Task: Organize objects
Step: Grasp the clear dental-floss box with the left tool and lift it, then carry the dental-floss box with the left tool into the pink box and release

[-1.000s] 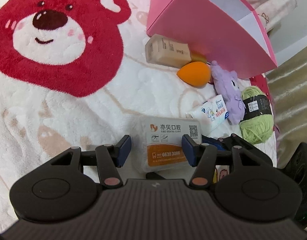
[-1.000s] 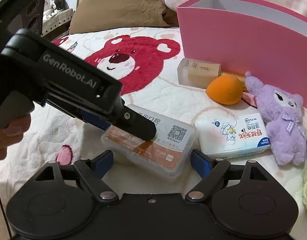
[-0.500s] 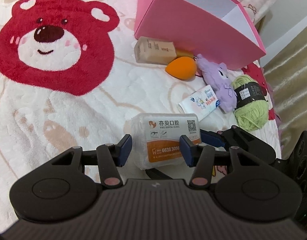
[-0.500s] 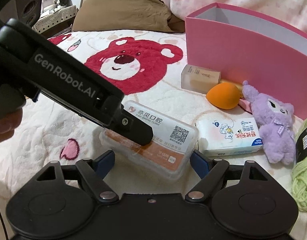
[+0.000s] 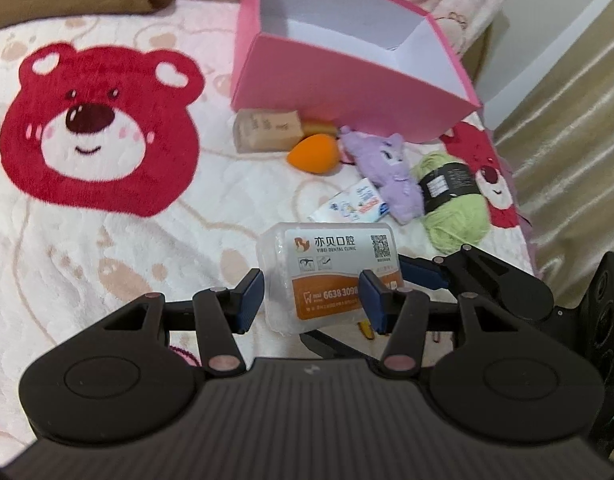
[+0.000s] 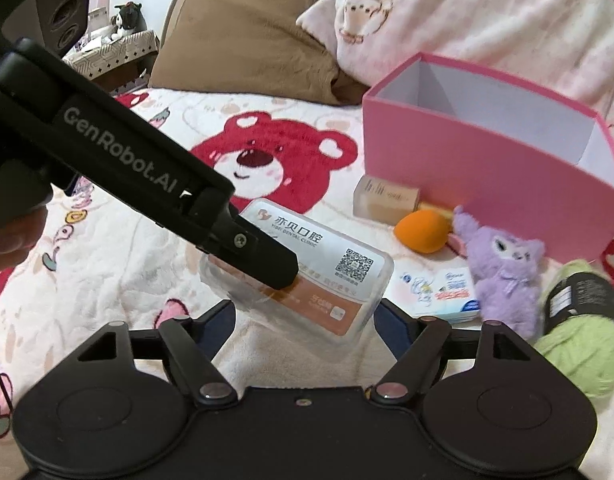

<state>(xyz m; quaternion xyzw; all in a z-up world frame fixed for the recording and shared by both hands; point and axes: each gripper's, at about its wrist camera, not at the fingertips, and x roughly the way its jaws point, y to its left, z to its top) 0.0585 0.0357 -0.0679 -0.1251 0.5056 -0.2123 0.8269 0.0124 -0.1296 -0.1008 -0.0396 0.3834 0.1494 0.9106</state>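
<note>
Left gripper [image 5: 311, 300] is clamped on the clear plastic case [image 5: 331, 276] with the orange label, pads squeezing its two sides. The case is now riding up off the blanket [image 5: 107, 248] — a second ago it was lying low among the other items, and now more of the pink box [image 5: 347, 76] and its open white interior is showing in the left wrist view, so the lift is underway. In the right wrist view the case [image 6: 319, 276] is hanging tilted, one corner dipping toward the right gripper [image 6: 303, 324], whose fingers are spread apart and holding nothing — just flanking the case from below.

Meaning for the task: first item is picked and probably heading for the box, which looks to be holding nothing so far.

Left on the blanket beside the box wall: tan bottle [image 5: 267, 130], orange sponge [image 5: 313, 152], purple plush [image 5: 387, 172], tissue pack [image 5: 351, 204], green yarn [image 5: 455, 204].

Grip is near one end, so the case could pivot during the carry.
</note>
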